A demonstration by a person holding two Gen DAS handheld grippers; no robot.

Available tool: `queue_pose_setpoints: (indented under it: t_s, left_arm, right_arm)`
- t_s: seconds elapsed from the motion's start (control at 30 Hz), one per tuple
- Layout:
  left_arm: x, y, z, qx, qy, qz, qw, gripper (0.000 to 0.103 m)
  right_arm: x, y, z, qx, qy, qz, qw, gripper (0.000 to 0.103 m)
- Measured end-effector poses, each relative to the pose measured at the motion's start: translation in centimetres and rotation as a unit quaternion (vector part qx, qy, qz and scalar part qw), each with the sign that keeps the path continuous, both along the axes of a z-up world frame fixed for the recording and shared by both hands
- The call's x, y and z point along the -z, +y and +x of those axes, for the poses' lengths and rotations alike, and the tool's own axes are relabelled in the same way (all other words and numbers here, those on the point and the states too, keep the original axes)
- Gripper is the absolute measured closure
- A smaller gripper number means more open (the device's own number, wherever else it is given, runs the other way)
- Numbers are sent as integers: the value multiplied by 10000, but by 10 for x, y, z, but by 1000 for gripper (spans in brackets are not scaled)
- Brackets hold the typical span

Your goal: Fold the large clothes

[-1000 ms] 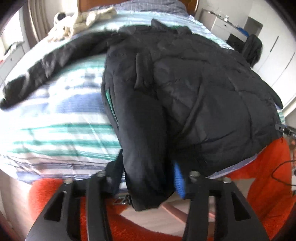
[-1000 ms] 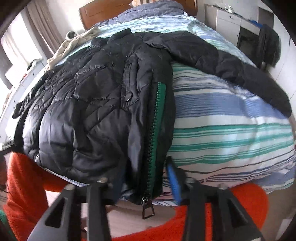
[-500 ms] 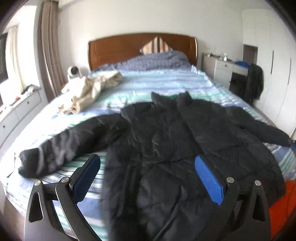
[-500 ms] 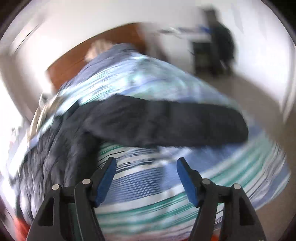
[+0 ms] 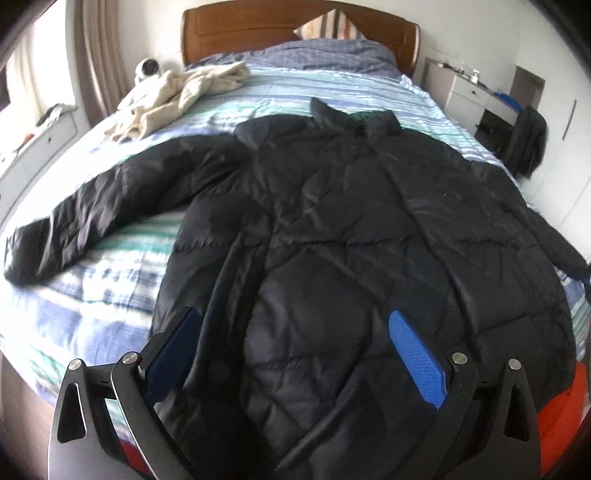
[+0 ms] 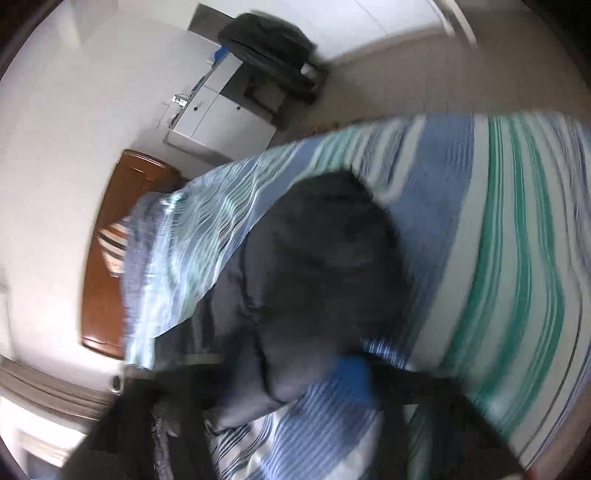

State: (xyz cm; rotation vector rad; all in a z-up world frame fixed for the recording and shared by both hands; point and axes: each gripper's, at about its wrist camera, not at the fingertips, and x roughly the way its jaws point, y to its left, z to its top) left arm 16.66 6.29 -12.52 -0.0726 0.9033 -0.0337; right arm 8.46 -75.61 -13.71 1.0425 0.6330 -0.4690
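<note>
1. At the near edge of the left wrist view, the left gripper is held with its jaws spread wide. Nothing is gripped between its blue pads, which hover over the hem of the black jacket.
2. An orange-red cloth is seen at the near right corner, below the hem.
3. The jacket is laid flat on the striped bed cover, with its collar at the far end.
4. The left sleeve is stretched out to the left across the cover.
5. The right sleeve is seen in the blurred right wrist view, its cuff running down between the fingers of the right gripper. The jaws have just been closing and are now drawn together, and the cuff appears to be pinched between them.
6. Farther back on the left, a beige garment is left crumpled on the cover.
7. At the far end, a striped pillow is propped against the wooden headboard.
8. To the far right, a white cabinet and a dark hanging garment are seen beside the bed.
</note>
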Motion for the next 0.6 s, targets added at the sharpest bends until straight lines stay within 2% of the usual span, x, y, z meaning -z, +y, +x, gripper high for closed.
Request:
queue_pose_setpoints:
  t_s: [0.03, 0.1, 0.13, 0.2, 0.23, 0.3, 0.37, 0.43, 0.53, 0.6]
  left_arm:
    - [1, 5, -3, -44, 34, -94, 9999, 1]
    - [3, 14, -9, -120, 63, -223, 9997, 1]
    - [4, 18, -13, -174, 48, -262, 9995, 1]
    - [5, 24, -17, -247, 23, -283, 9993, 1]
    - [6, 27, -19, -296, -4, -287, 9991, 1]
    - [6, 31, -21, -355, -43, -305, 9989, 1]
    - [7, 33, -23, -397, -64, -362, 9985, 1]
    - [5, 34, -27, -446, -106, -488, 9978, 1]
    - [1, 36, -30, -500, -144, -516, 9973, 1]
    - [0, 38, -33, -559, -156, -542, 9968, 1]
  right_arm:
    - [-16, 8, 3, -59, -44, -292, 9995, 92]
    - [-58, 37, 11, -512, -298, -997, 9933, 93]
    - [-86, 64, 18, -924, -410, -1566, 9825, 93]
    - [-135, 124, 26, -1750, -693, -2600, 9471, 93]
    - [-159, 163, 28, -2233, -898, -3096, 9199, 93]
    - [-188, 237, 31, -3066, -1194, -3779, 8654, 93]
    - [-196, 292, 35, -3658, -1333, -4050, 8273, 93]
    - [-188, 356, 41, -4287, -1321, -4173, 7903, 93]
    - [-150, 430, 49, -4913, -1127, -4224, 7533, 93]
    - [-119, 467, 45, -5250, -960, -4010, 7445, 93]
